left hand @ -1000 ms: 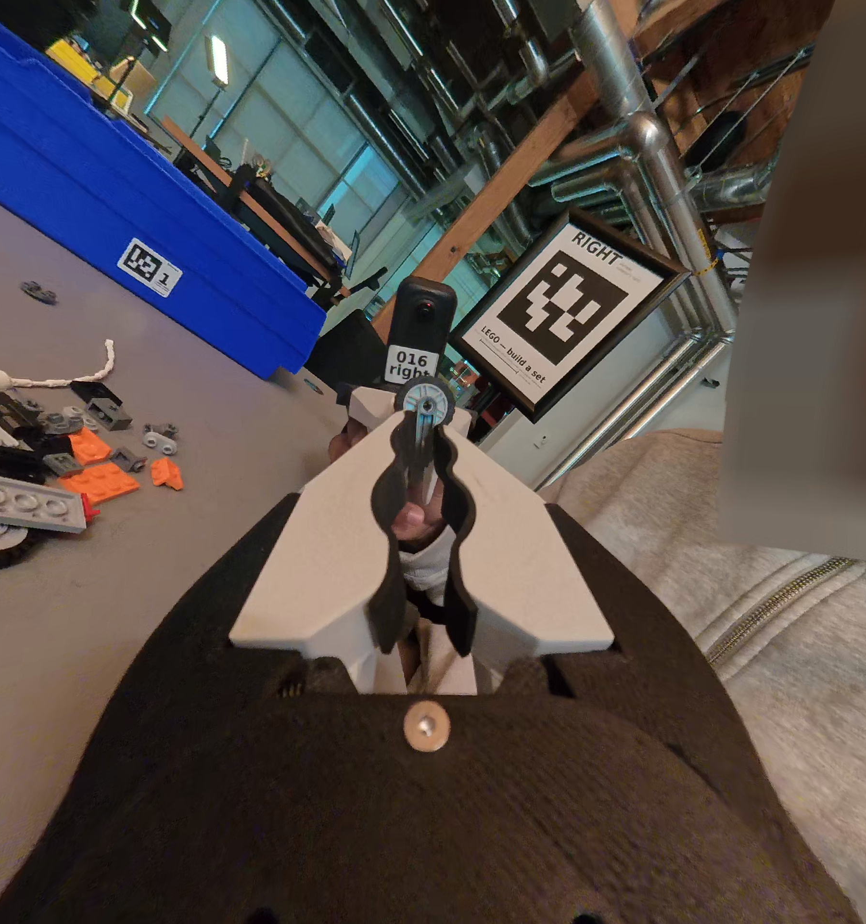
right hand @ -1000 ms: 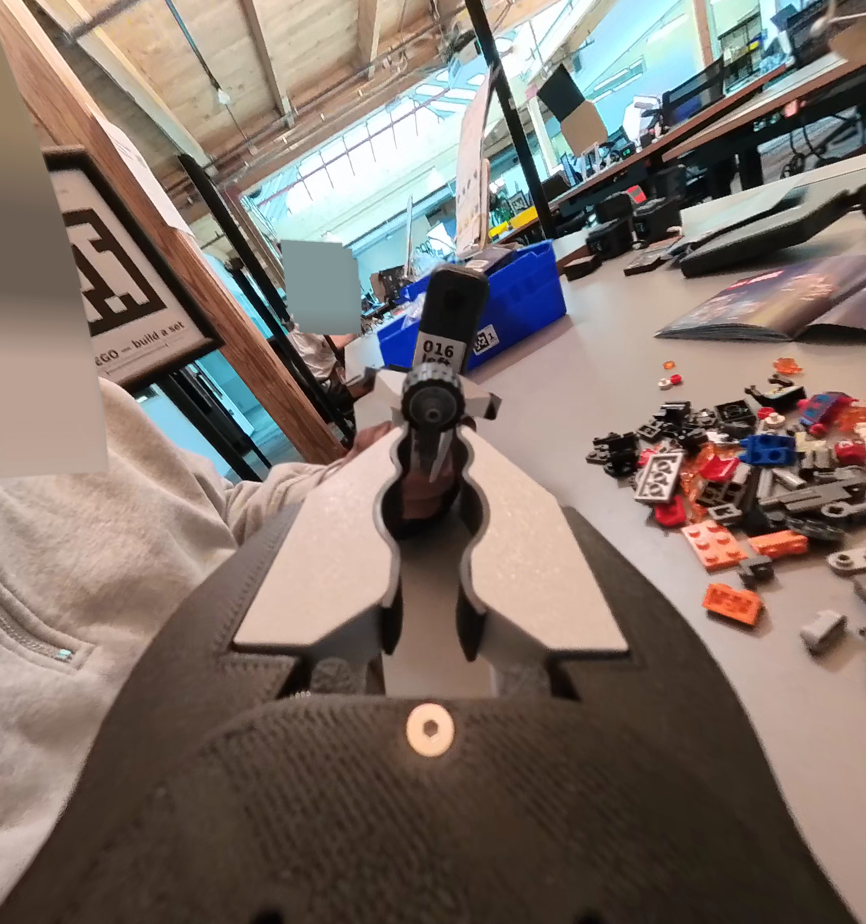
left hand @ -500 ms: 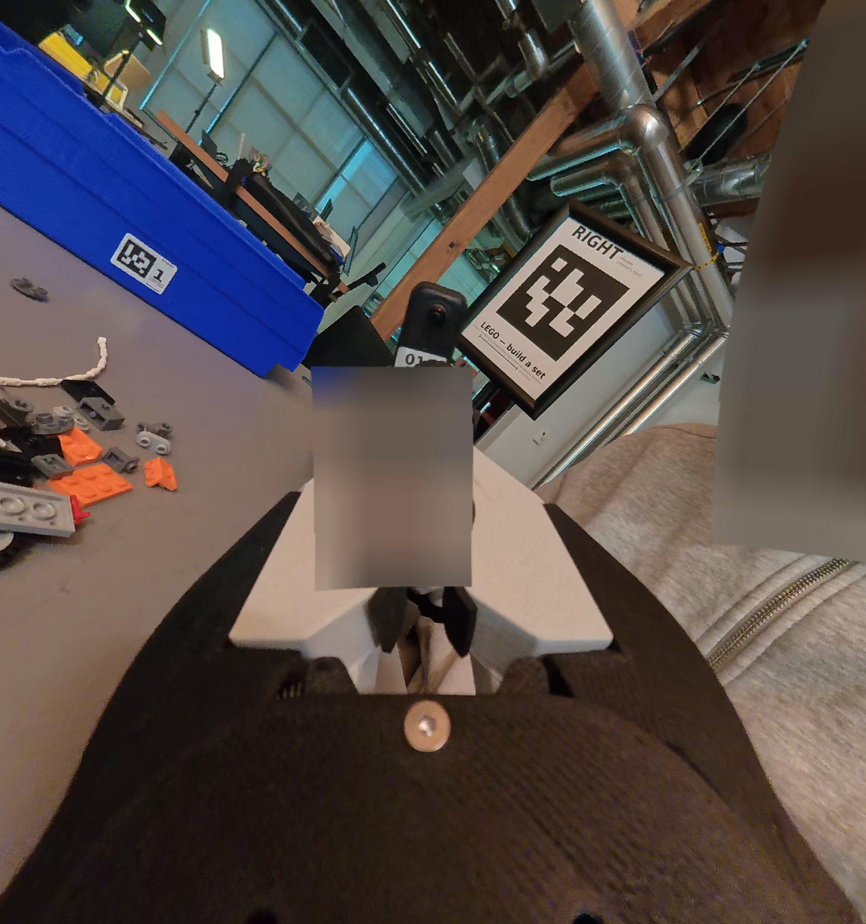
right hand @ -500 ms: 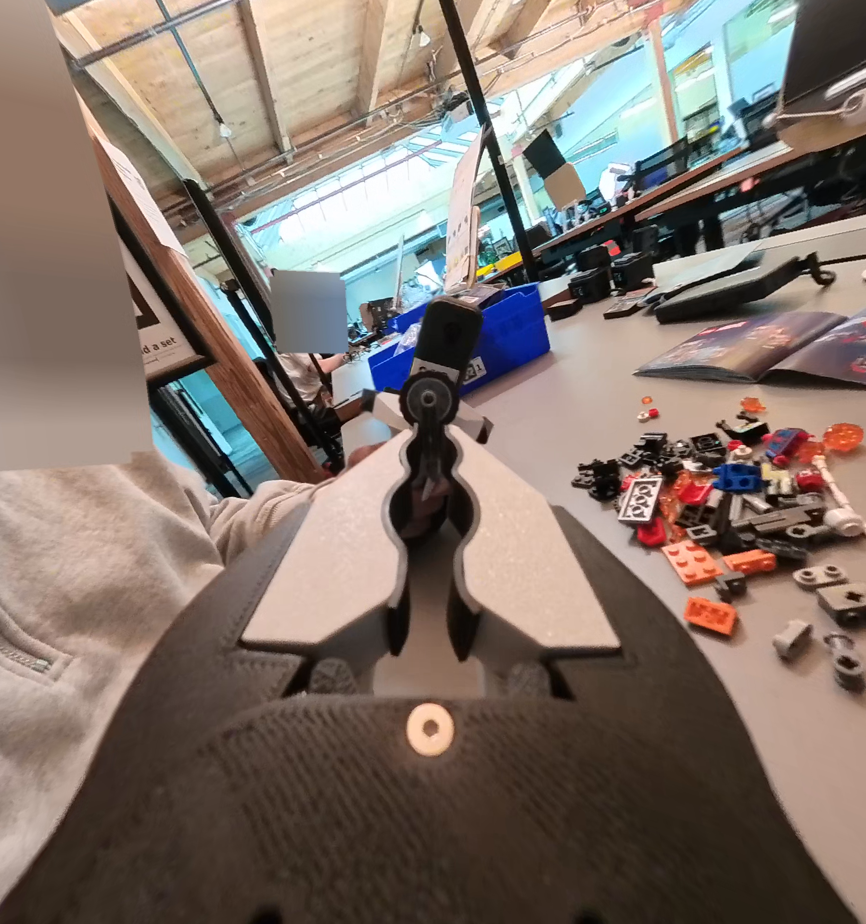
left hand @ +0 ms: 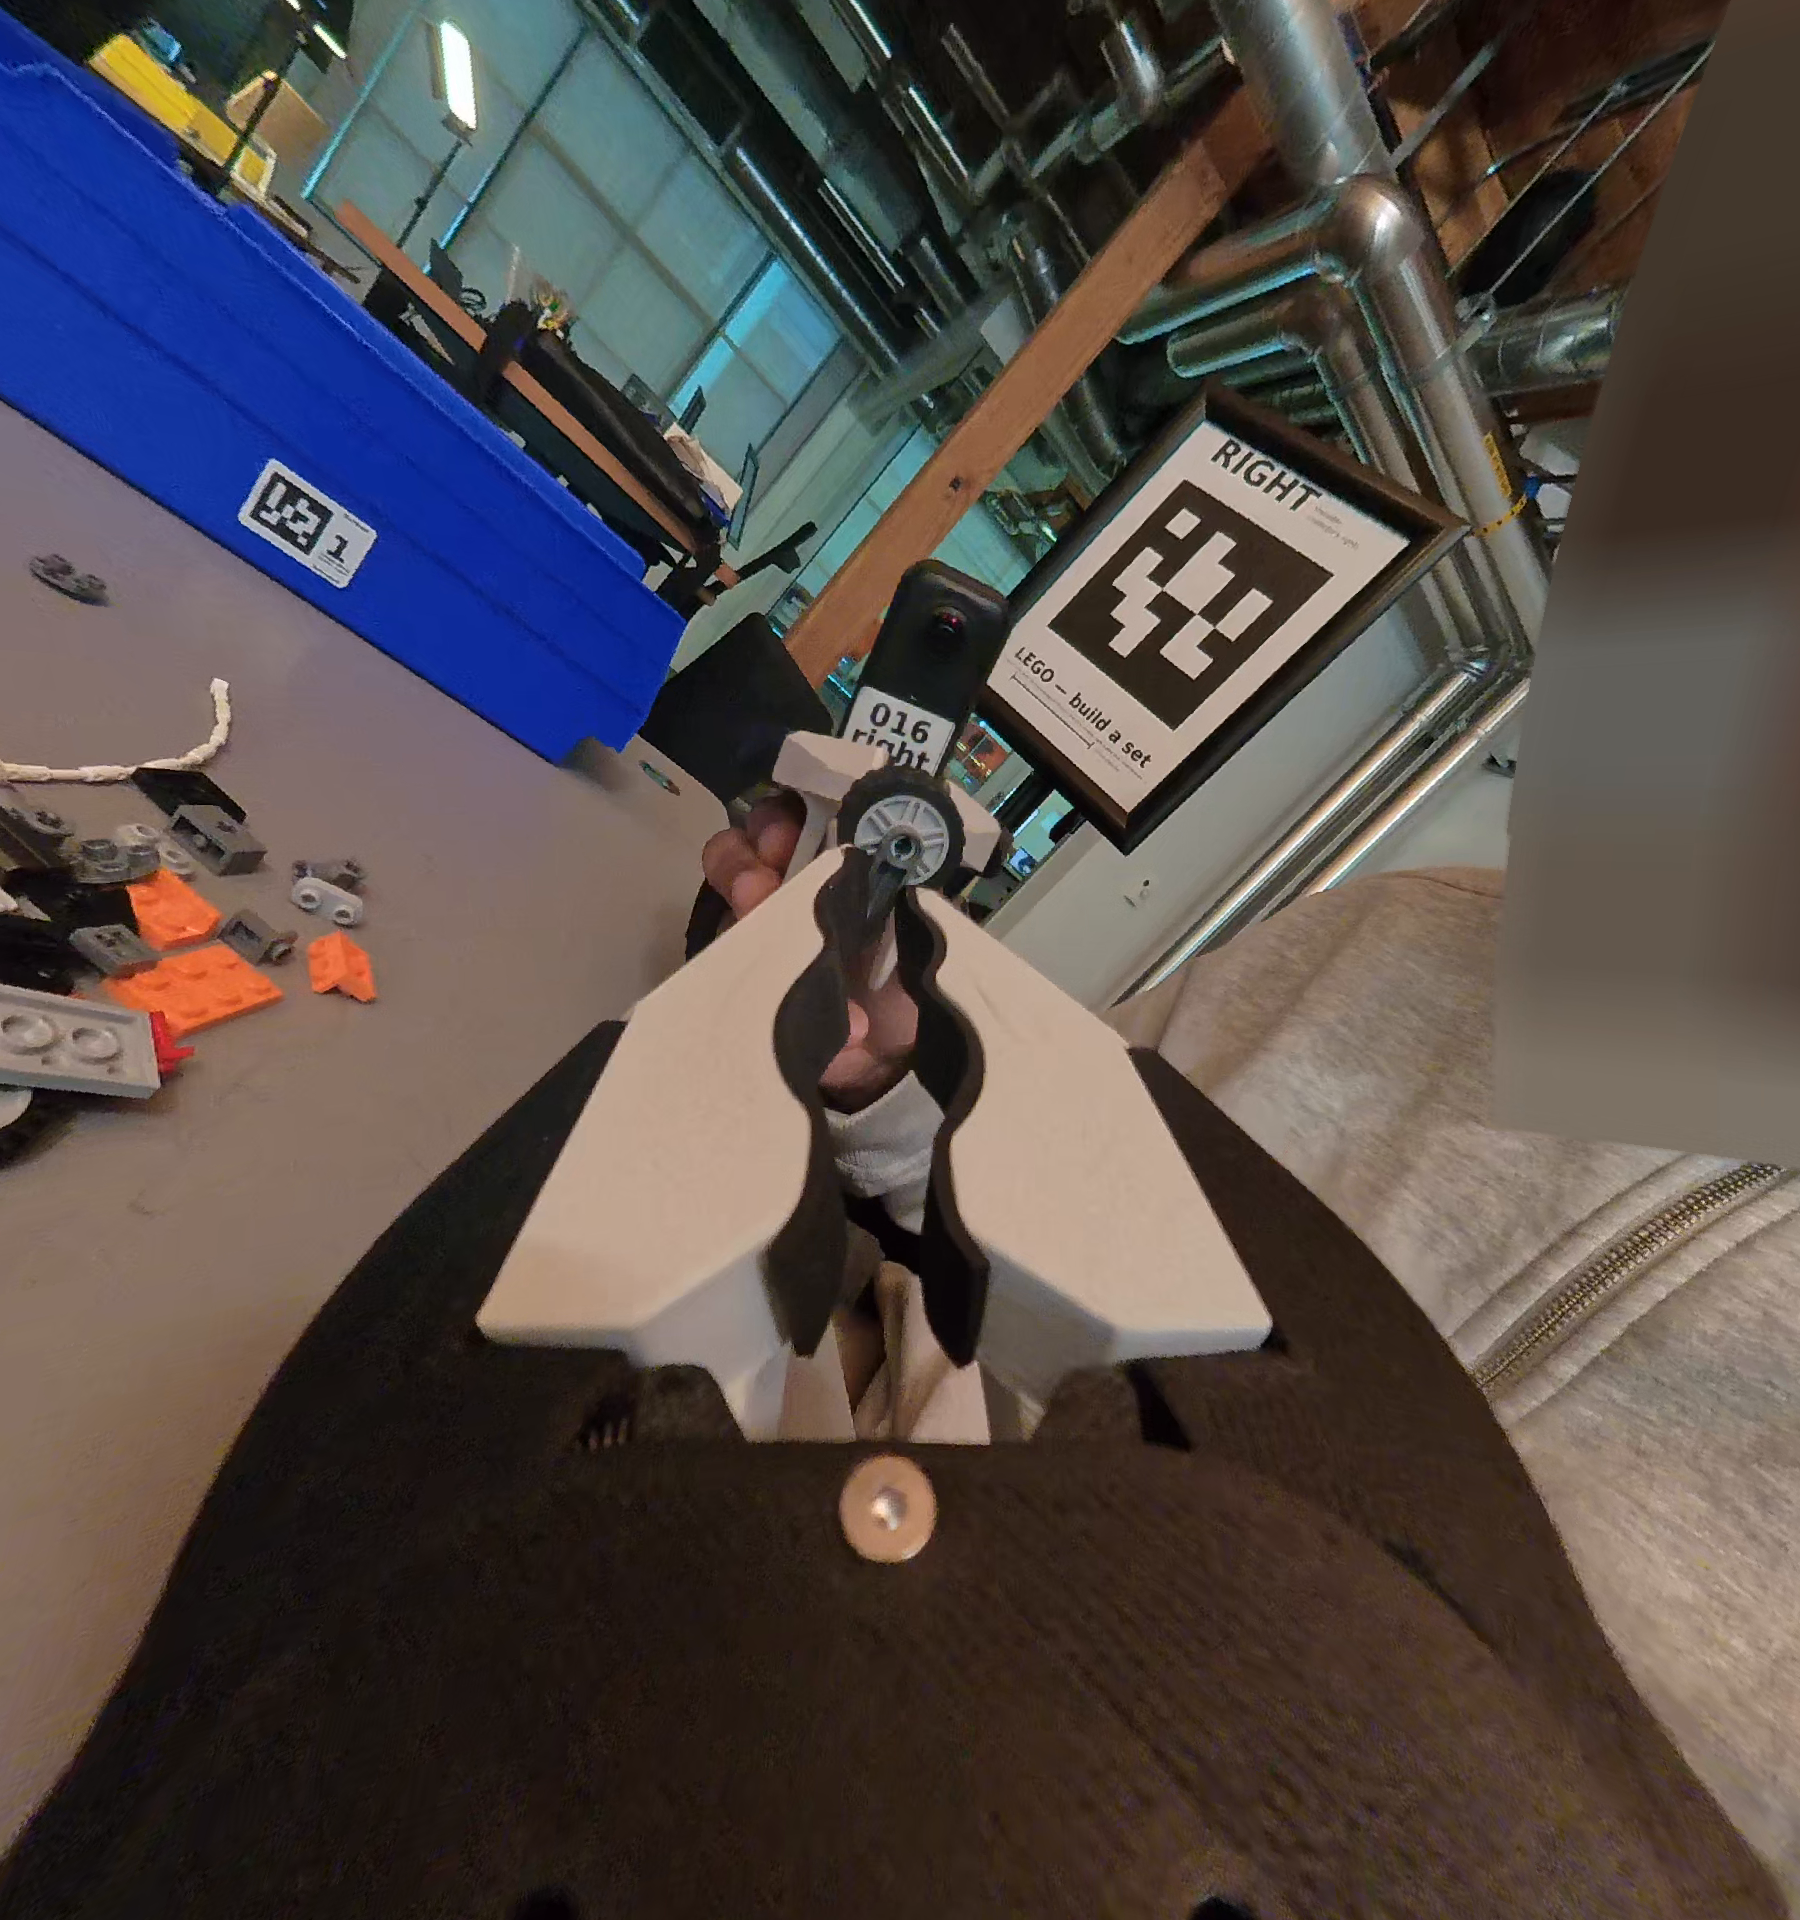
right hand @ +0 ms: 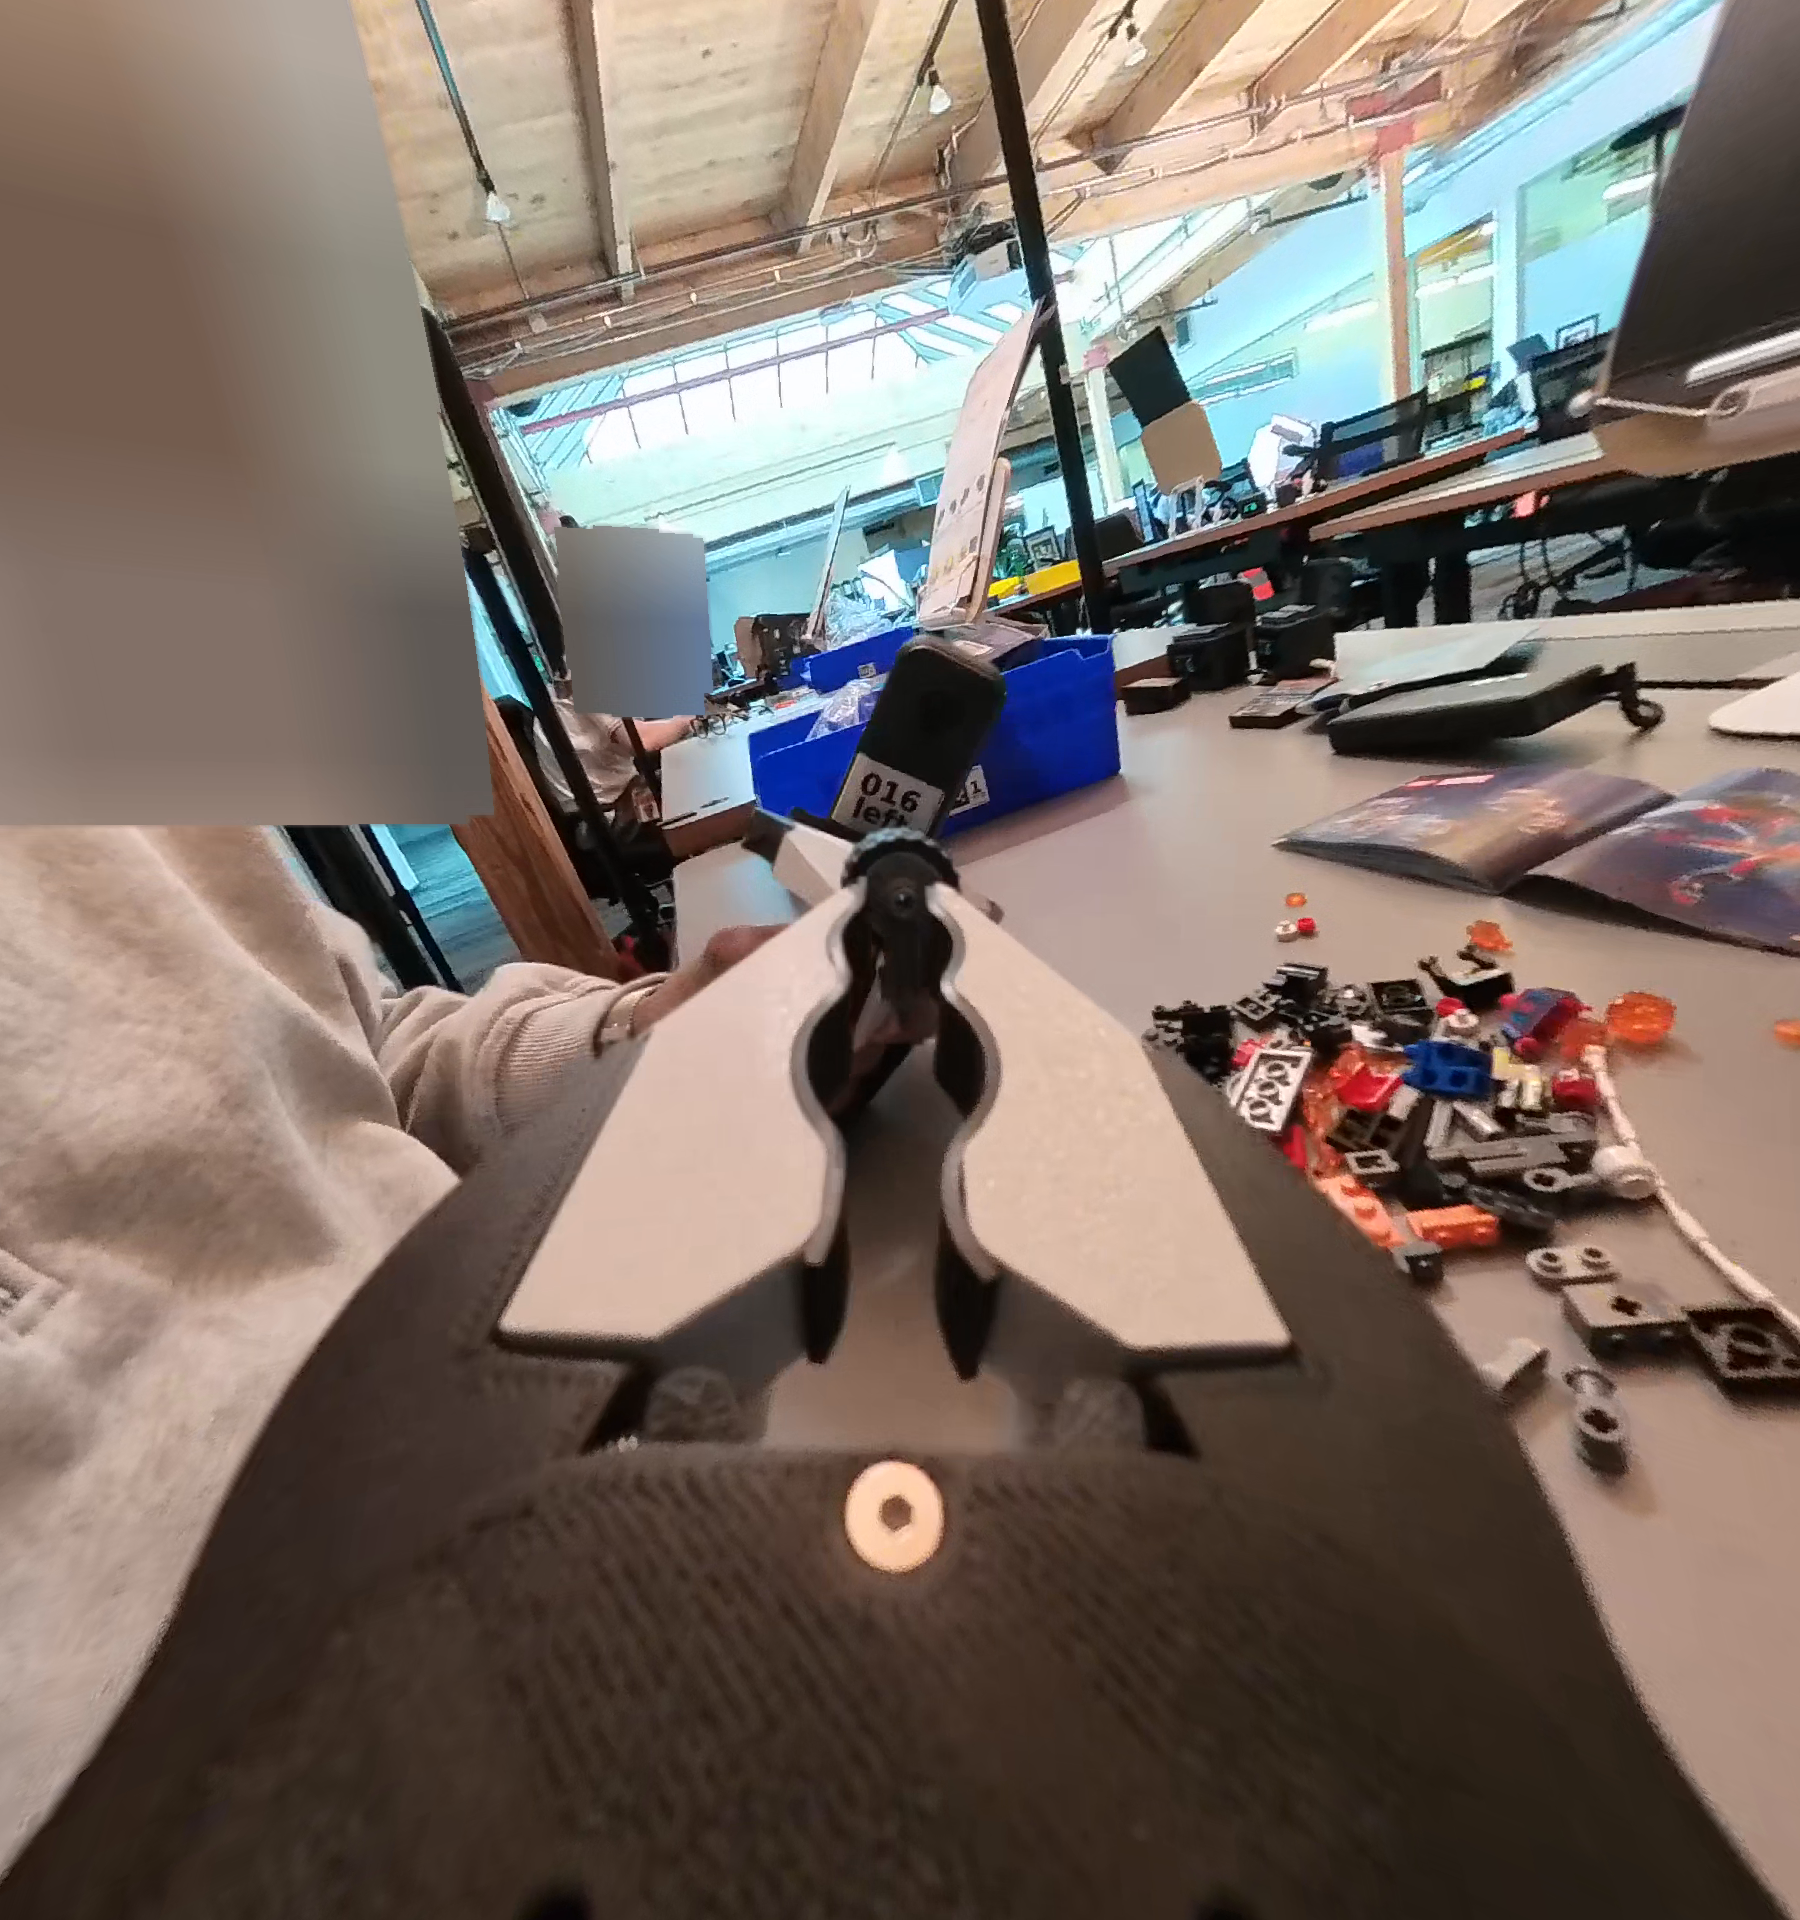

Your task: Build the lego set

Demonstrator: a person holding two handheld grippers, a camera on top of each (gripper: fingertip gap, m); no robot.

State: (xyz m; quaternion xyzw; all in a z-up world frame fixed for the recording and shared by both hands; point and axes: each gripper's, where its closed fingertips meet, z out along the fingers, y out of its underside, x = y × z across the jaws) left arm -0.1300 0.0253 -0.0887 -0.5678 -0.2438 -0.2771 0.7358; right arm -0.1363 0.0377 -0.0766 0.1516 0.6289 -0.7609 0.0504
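Above the grey table, close to the person's pale sweatshirt, the two grippers meet tip to tip, well clear of the surface. Left gripper: jaws drawn almost together, pinching a thin dark piece that points forward at a small wheel with a grey hub and black tyre. The wheel sits just past the left tips, against the white fingers of the right gripper, whose own view shows the tyre's dark back side. Right gripper: jaws likewise closed down to a narrow slit, right at the wheel. Whether it clamps the wheel itself or a part behind it, I cannot tell, nor whether the dark piece is seated in the hub. What looks joined so far is little: the wheel on its tyre in the air, plus a long grey plate lying over another wheel at the table's edge of view. Most stock lies loose: a heap of bricks in black, red, blue and orange, orange plates, a white cord, an open booklet beyond. A blue bin stands farther back. Pose: both tools held roughly level and facing each other, the left rolled so the table slopes across its view. A hand shows gripping the right tool's handle.
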